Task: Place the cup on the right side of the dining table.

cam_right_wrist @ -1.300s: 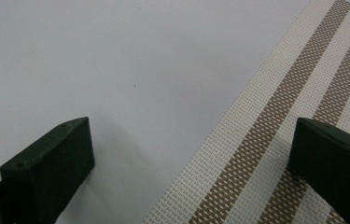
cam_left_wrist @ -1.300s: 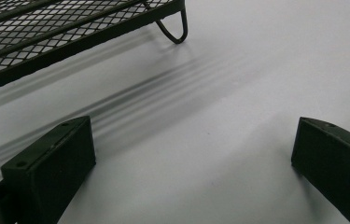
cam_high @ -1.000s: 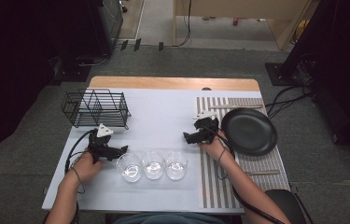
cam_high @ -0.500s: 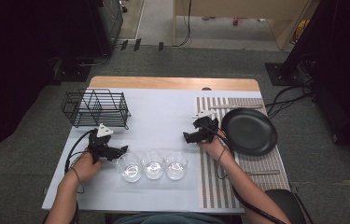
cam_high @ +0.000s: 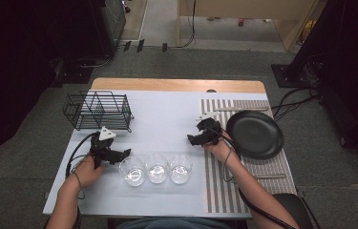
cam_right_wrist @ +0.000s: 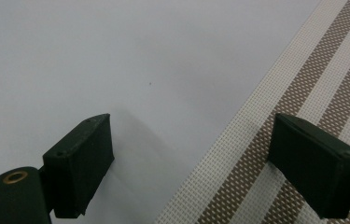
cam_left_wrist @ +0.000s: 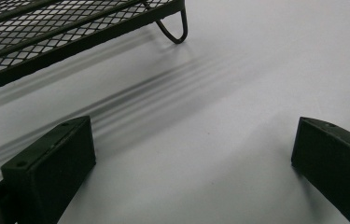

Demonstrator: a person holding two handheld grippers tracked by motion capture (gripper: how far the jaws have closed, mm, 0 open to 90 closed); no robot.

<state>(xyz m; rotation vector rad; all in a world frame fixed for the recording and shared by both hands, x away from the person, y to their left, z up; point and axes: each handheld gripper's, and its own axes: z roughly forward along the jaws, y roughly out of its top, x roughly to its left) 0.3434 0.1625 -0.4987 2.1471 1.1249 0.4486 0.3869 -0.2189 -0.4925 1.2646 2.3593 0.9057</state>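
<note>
Three clear glasses stand in a row near the table's front: left (cam_high: 132,170), middle (cam_high: 157,168), right (cam_high: 180,168). My left gripper (cam_high: 125,153) lies low just left of the left glass, open, jaws wide apart over bare table (cam_left_wrist: 193,135). My right gripper (cam_high: 193,140) hovers behind the right glass at the edge of the striped mat (cam_high: 219,191). Its jaws have just been closing; they still stand apart with nothing between them (cam_right_wrist: 191,140).
A black wire rack (cam_high: 98,110) stands at the back left, its foot near my left gripper (cam_left_wrist: 172,32). A black plate (cam_high: 255,133) rests on the striped mat, with a utensil behind it (cam_high: 236,109) and another in front (cam_high: 262,176).
</note>
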